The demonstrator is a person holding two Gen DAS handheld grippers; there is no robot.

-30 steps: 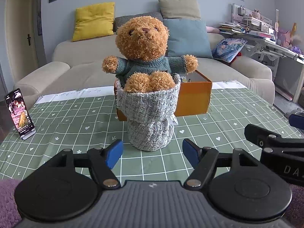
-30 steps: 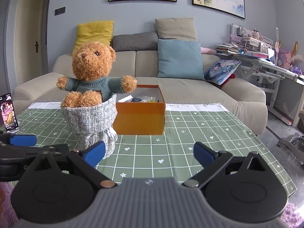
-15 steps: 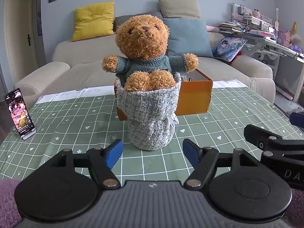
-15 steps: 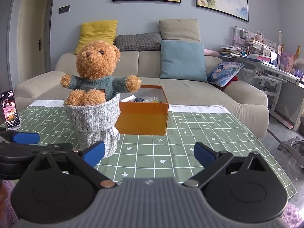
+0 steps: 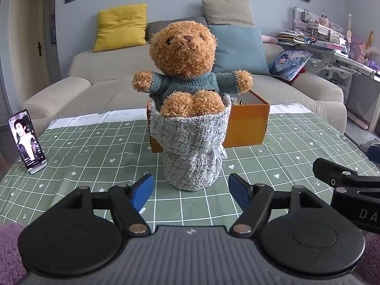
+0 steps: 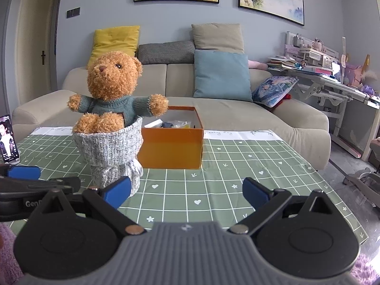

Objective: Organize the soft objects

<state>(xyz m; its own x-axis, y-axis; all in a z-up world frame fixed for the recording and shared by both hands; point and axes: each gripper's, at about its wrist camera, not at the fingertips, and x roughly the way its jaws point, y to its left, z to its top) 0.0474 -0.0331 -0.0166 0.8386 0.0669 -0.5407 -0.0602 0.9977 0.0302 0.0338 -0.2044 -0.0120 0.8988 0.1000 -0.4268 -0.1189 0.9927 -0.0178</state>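
A brown teddy bear (image 5: 184, 54) (image 6: 111, 85) in a teal knitted sweater sits upright in a grey woven wrap (image 5: 191, 142) (image 6: 111, 152) on the green checked tablecloth. Behind it stands an open orange box (image 5: 247, 123) (image 6: 171, 147) with small items inside. My left gripper (image 5: 191, 190) is open, just in front of the wrap's base, with nothing between its blue pads. My right gripper (image 6: 186, 191) is open too, empty, to the right of the bear and short of the box. Each gripper's arm shows at the edge of the other view.
A phone (image 5: 26, 140) with a lit screen leans on a stand at the table's left edge. A beige sofa (image 6: 237, 109) with yellow, grey, tan and blue cushions runs behind the table. A cluttered desk (image 6: 332, 76) stands at the right. Purple fabric lies at the near corners.
Both views have tilted up slightly, so the bear sits a little lower in frame. The bear, wrap and box have not moved. Both grippers stay open.
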